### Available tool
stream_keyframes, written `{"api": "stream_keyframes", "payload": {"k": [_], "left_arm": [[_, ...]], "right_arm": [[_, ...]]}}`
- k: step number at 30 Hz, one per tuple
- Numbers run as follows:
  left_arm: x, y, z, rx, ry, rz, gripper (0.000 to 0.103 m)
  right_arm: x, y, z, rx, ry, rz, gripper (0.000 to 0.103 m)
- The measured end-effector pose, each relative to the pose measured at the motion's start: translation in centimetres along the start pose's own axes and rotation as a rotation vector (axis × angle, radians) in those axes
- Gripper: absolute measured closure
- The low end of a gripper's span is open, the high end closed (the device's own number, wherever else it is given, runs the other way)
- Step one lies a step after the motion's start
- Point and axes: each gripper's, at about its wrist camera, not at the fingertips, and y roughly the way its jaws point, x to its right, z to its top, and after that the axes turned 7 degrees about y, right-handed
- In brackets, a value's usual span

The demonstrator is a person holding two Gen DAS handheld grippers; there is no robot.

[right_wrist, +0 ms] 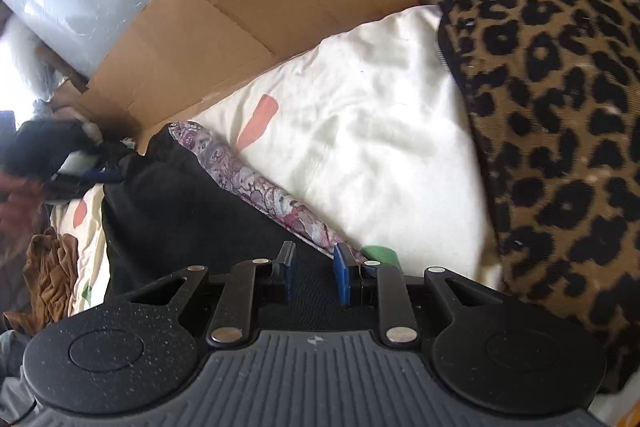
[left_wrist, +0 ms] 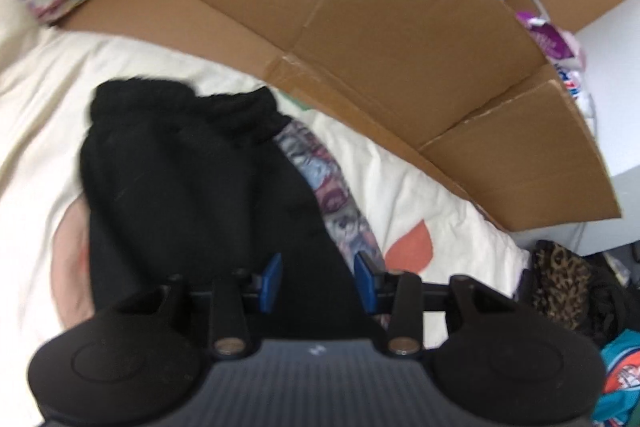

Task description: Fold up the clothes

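A black garment (left_wrist: 192,187) lies flat on the cream bedspread (left_wrist: 420,187), its gathered waistband (left_wrist: 240,111) at the far end. A paisley-patterned cloth (left_wrist: 340,203) shows along its right edge. My left gripper (left_wrist: 319,279) hovers over the garment's near part, open, with black fabric showing between its blue pads. In the right wrist view the same black garment (right_wrist: 180,211) and paisley strip (right_wrist: 256,187) run diagonally. My right gripper (right_wrist: 315,273) sits at their near corner, fingers about half apart, black cloth between them. The left gripper (right_wrist: 92,175) shows blurred at far left.
Flattened cardboard (left_wrist: 380,27) stands along the far side of the bed. A leopard-print blanket (right_wrist: 560,107) covers the right of the bedspread (right_wrist: 380,147). A crumpled brown garment (right_wrist: 48,267) lies at the left, and a small green object (right_wrist: 378,253) is by the right fingertip.
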Motion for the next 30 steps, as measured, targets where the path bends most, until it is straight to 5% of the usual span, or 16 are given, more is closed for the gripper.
{"api": "stream_keyframes", "payload": {"k": [9, 30], "left_arm": [[1.3, 3.8, 3.2, -0.042, 0.051, 0.032, 0.066], [-1.5, 6.8, 2.2, -0.192, -0.105, 0.110, 0.062]], "right_arm": [[-0.7, 2.4, 0.8, -0.011, -0.044, 0.001, 0.081], [-6.2, 9.3, 1.4, -0.023, -0.134, 0.075, 0.077]]}}
